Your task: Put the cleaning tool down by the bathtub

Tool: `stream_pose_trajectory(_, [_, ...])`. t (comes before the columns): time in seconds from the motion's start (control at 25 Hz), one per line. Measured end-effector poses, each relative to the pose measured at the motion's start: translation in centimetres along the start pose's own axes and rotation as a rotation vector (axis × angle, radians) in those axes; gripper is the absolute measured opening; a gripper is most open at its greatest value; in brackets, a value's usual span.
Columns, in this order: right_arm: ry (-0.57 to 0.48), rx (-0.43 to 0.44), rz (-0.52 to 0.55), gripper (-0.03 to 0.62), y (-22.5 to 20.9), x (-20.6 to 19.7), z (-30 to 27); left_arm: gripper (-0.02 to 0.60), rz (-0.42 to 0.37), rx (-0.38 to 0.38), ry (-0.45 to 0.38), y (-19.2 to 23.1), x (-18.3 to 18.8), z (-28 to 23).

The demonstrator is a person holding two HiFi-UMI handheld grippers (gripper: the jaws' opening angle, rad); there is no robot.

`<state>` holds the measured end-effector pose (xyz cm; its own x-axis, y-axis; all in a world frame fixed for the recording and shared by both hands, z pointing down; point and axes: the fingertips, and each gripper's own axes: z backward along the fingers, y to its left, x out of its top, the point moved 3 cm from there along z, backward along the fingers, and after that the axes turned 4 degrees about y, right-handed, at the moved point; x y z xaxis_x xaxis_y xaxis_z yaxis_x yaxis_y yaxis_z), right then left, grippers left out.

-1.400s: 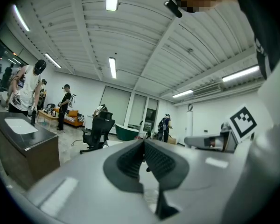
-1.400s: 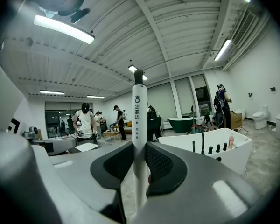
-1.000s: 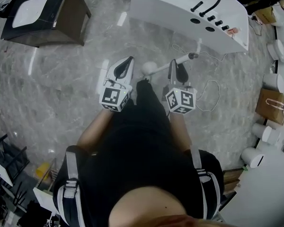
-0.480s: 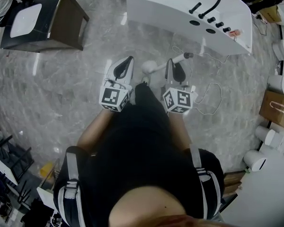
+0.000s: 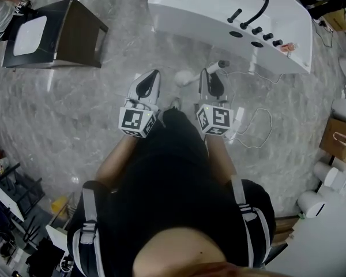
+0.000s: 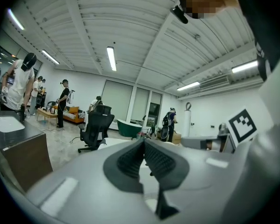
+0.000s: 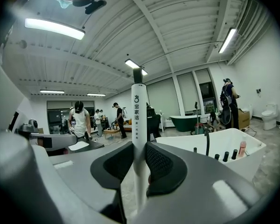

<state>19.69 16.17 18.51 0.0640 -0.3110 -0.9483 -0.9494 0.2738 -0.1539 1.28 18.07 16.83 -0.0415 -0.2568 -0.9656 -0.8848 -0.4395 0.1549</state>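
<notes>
Right gripper is clamped on the tool, its handle running straight up through the jaws; left gripper closed and empty alongside; tub near, far-right of the tool.

cleaning tool: slim white stick with dark print on the shaft, a dark cap on one end and a round white head on the other
state: pinched between the right gripper's pads
bathtub: white, black faucet and knobs on the rim, up at 1 o'clock
tool spot: roughly 7 o'clock off the tub, near it, not touching
</notes>
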Motion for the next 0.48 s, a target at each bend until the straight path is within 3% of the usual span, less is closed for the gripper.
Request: stream_pose_trajectory(0.48, [0.023,0.018,-0.012,0.084,-3.4,-0.1,-4.6,0.011,-0.002,0.05,0.012,0.9,0.2,-4.4])
